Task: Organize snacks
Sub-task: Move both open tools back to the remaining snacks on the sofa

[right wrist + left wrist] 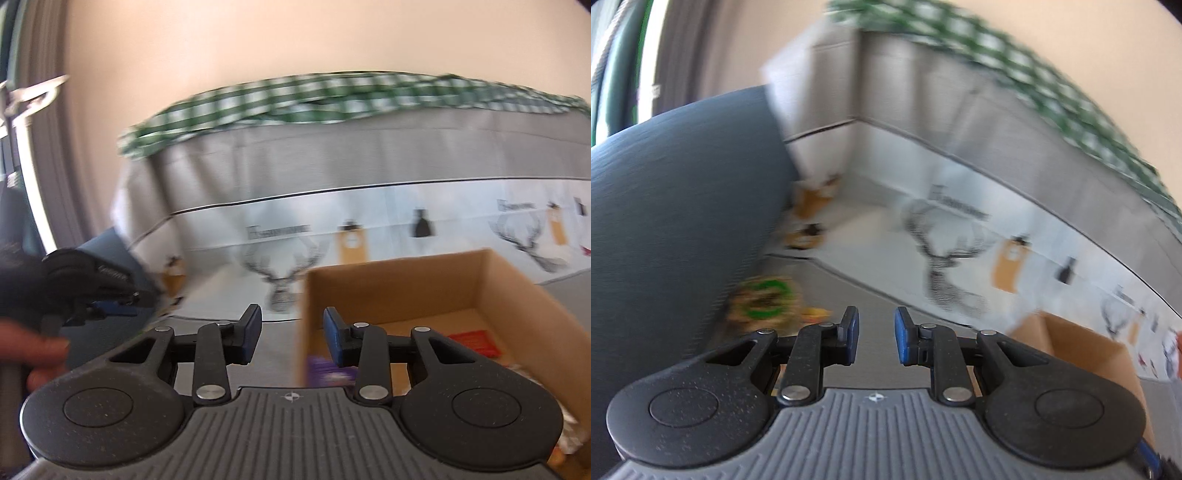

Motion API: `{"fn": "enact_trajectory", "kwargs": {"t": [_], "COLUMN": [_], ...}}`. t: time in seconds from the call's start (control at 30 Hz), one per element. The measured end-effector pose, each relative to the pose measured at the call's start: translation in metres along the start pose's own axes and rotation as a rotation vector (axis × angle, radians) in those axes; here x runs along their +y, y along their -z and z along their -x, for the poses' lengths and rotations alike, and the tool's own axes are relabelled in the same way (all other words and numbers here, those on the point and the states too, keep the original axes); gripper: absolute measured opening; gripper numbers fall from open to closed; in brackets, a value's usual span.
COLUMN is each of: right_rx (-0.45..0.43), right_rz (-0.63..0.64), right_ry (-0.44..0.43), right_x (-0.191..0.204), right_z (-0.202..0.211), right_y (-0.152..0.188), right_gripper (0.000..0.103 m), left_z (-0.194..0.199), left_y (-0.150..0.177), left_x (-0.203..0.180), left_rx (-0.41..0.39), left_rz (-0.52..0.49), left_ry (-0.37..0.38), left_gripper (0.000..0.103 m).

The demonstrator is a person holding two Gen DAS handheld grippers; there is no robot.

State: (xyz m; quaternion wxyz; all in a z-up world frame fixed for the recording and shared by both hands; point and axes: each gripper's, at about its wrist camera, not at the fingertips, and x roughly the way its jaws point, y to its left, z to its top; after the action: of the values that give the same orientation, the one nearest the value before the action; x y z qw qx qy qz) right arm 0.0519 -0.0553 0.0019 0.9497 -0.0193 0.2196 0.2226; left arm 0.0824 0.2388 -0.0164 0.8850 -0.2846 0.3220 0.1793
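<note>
Two grippers showing, one cardboard box, a few snack packs — all motion-blurred.

Left gripper (876,334) is sitting with jaws slightly parted, gripping nothing, only grey surface in the gap. At its 10 o'clock a green-and-brown snack bag (762,301) is lying by the dark grey cushion (676,206); too smeared to read its axis. More orange packs (809,218) are sitting further off at 11 o'clock.

Right gripper (292,336) is also released, jaws parted and empty, hanging over the near left wall of the cardboard box (402,284). Box is standing open-top, long axis running away toward 1 o'clock. Inside: one red pack (476,341) lying flat, one purple pack (327,371) at the near edge.

In the right view, a hand (35,354) is holding the left gripper at 9 o'clock, pointing rightward.
</note>
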Motion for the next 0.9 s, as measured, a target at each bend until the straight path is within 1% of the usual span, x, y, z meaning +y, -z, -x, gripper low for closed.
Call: {"fn": "enact_trajectory", "kwargs": {"t": [0.13,0.23,0.37,0.53,0.6,0.67,0.73,0.8,0.9], "right_rx": [0.01,0.017,0.038,0.082,0.101,0.12,0.119,0.13,0.145], "right_rz": [0.038,0.05,0.055,0.08,0.08,0.077,0.078,0.079,0.072], "right_ry": [-0.087,-0.127,-0.156,-0.181,-0.191,-0.197,-0.188,-0.189,-0.18], "right_x": [0.033,0.054,0.08,0.109,0.118,0.123,0.127,0.129,0.131], "right_z": [-0.007,-0.016,-0.032,-0.064,-0.078,-0.091,-0.099,-0.109,-0.125], "right_y": [0.008,0.014,0.025,0.043,0.049,0.052,0.054,0.057,0.064], "right_gripper": [0.035,0.033,0.033,0.033,0.036,0.046,0.051,0.052,0.057], "left_z": [-0.006,-0.008,-0.006,0.001,0.003,0.004,0.004,0.005,0.005], "left_y": [-0.007,-0.008,-0.01,-0.013,-0.014,-0.015,-0.016,-0.017,-0.019], "left_x": [0.032,0.048,0.057,0.065,0.067,0.069,0.073,0.077,0.085], "left_rx": [0.047,0.075,0.068,0.043,0.034,0.03,0.031,0.028,0.025], "left_rz": [0.035,0.058,0.071,0.113,0.133,0.146,0.158,0.179,0.212], "left_ry": [-0.044,-0.05,-0.05,-0.036,-0.039,-0.046,-0.051,-0.062,-0.063], "left_gripper": [0.023,0.023,0.023,0.023,0.023,0.023,0.023,0.023,0.022]}}
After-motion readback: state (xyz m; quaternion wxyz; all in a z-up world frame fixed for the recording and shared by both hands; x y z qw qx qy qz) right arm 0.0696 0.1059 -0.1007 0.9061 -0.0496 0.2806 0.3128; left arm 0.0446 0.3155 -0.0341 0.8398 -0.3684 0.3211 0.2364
